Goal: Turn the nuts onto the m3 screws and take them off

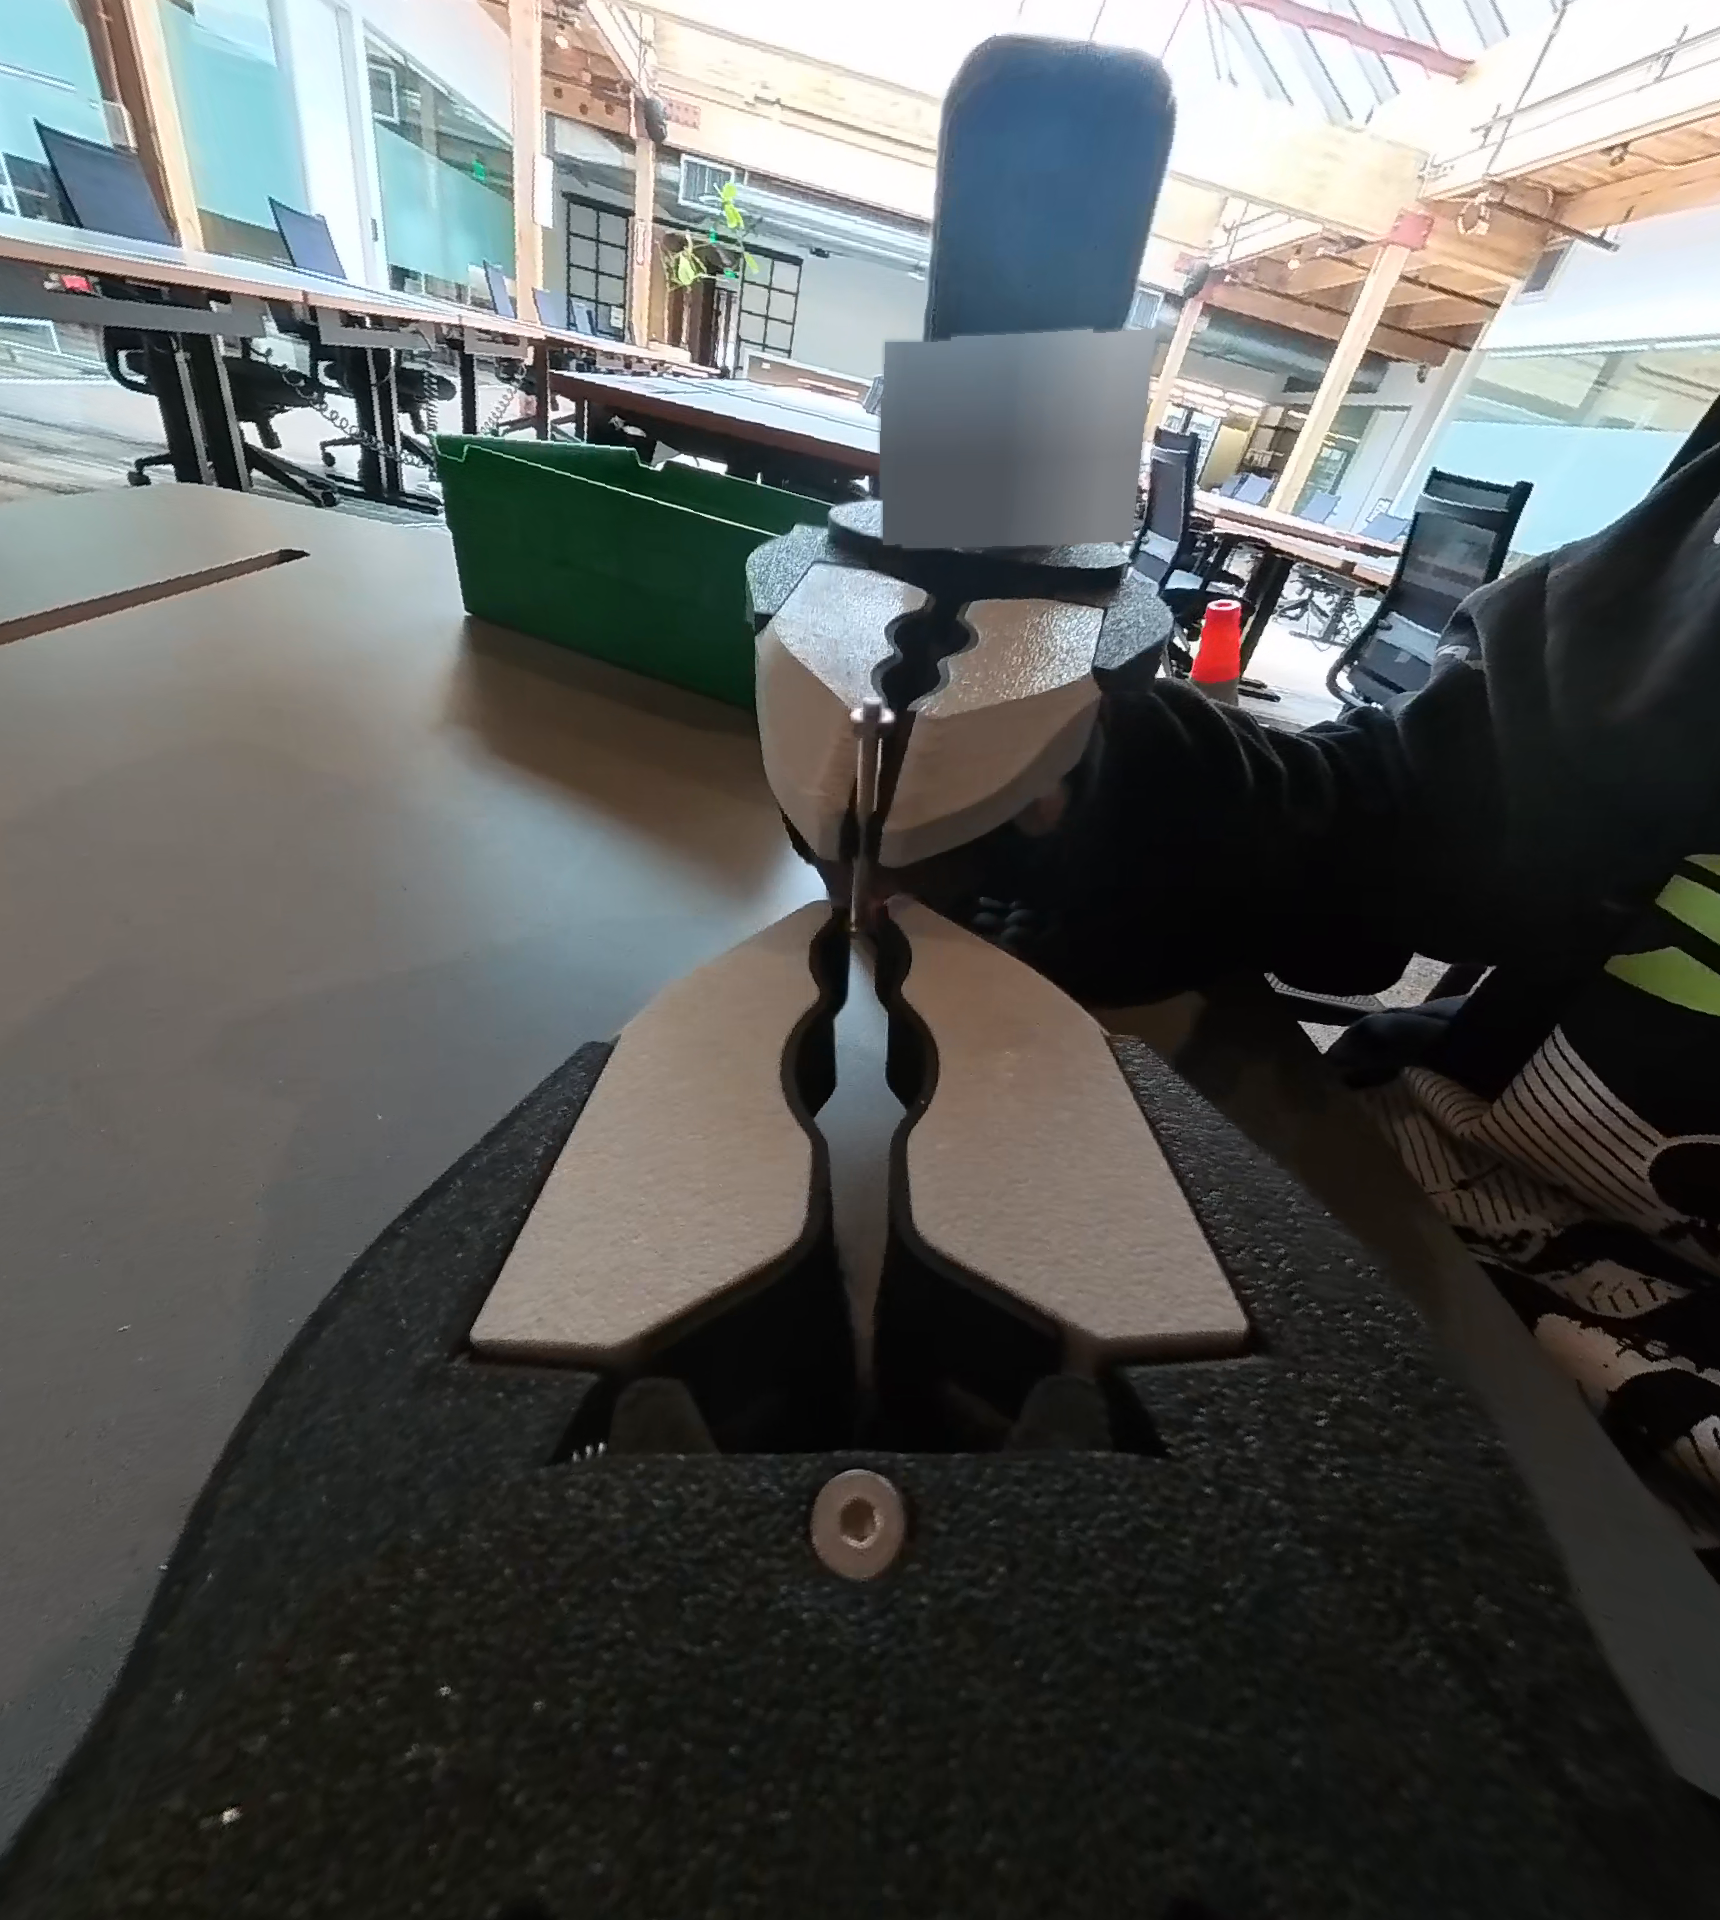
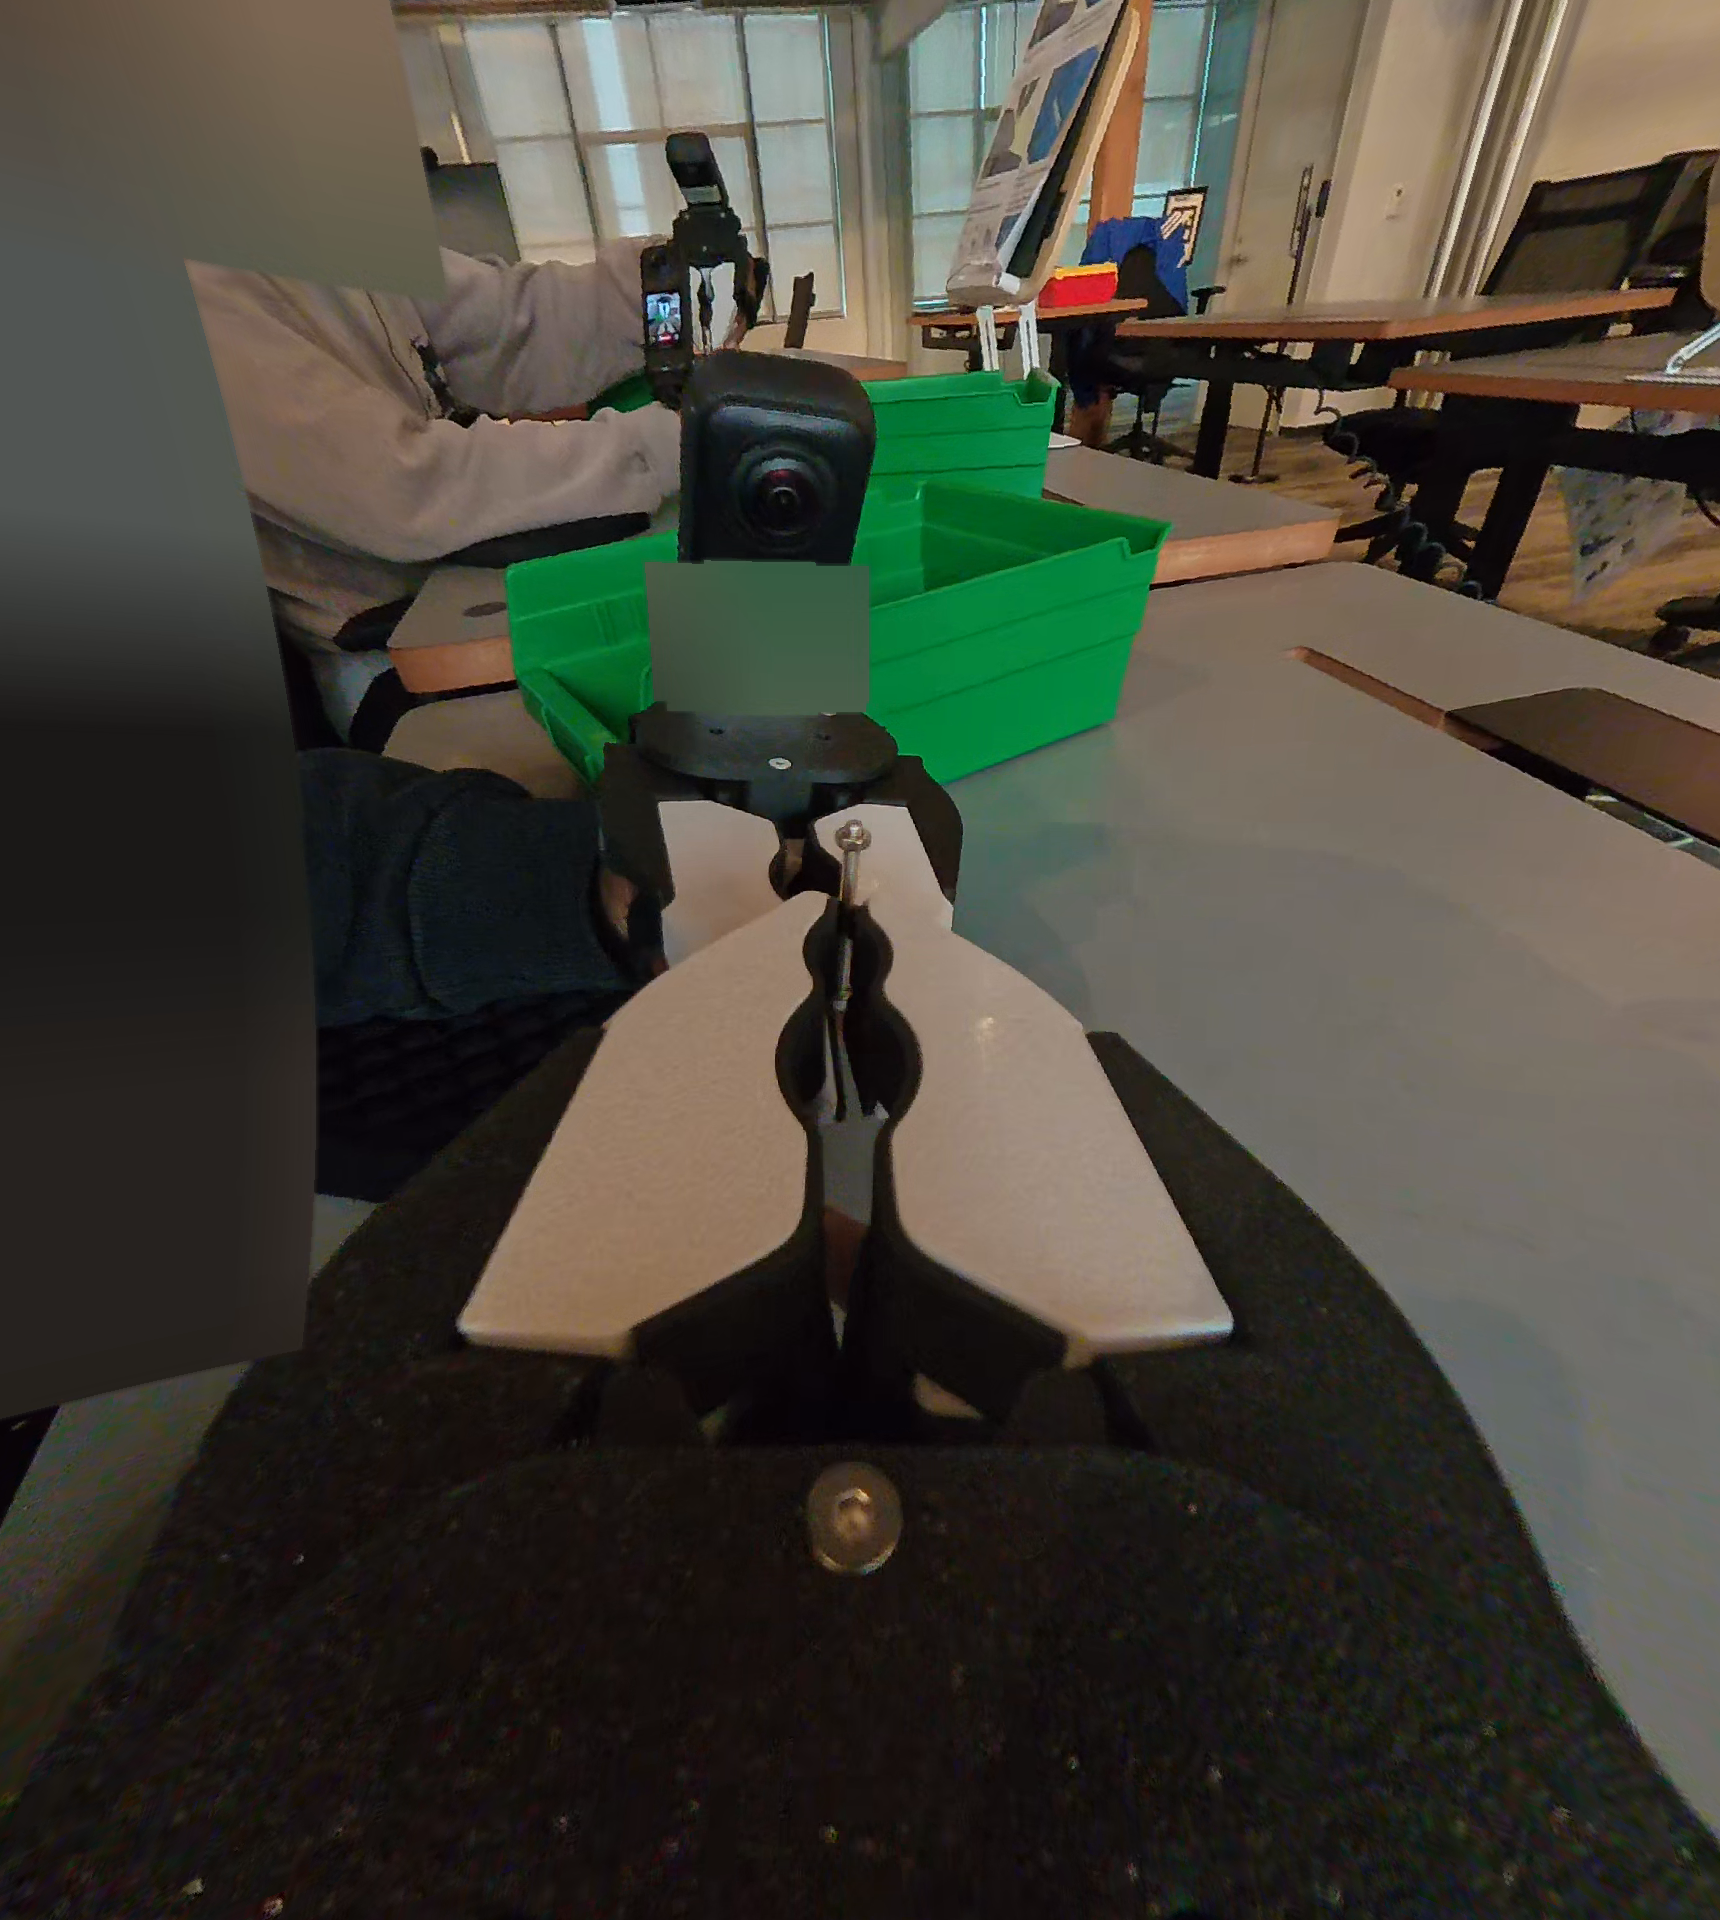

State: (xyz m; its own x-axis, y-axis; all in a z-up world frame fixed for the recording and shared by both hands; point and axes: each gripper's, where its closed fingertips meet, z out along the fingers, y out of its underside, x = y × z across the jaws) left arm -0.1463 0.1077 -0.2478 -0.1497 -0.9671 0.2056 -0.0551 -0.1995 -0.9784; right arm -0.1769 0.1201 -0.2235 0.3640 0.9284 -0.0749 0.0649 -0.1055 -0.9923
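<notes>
**Screw pinched between two grippers**

Above the grey table point(image 2: 1355, 935), near the green bin point(image 2: 1022, 634), the right gripper point(image 2: 843, 925) clamps the screw point(image 2: 843, 935). The left gripper point(image 1: 861, 914), facing it, pinches the nut point(image 2: 851, 834) end, jaws nearly closed.

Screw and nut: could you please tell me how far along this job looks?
Done: screw picked up. In hand: right gripper clamps it, something nut-like at its upper end; left gripper sits at the shaft. Left: turning on and off, progress unclear.

Wrist cameras face each other close over grey table point(image 2: 1355, 935); both share green bin point(image 1: 586, 571).
</notes>
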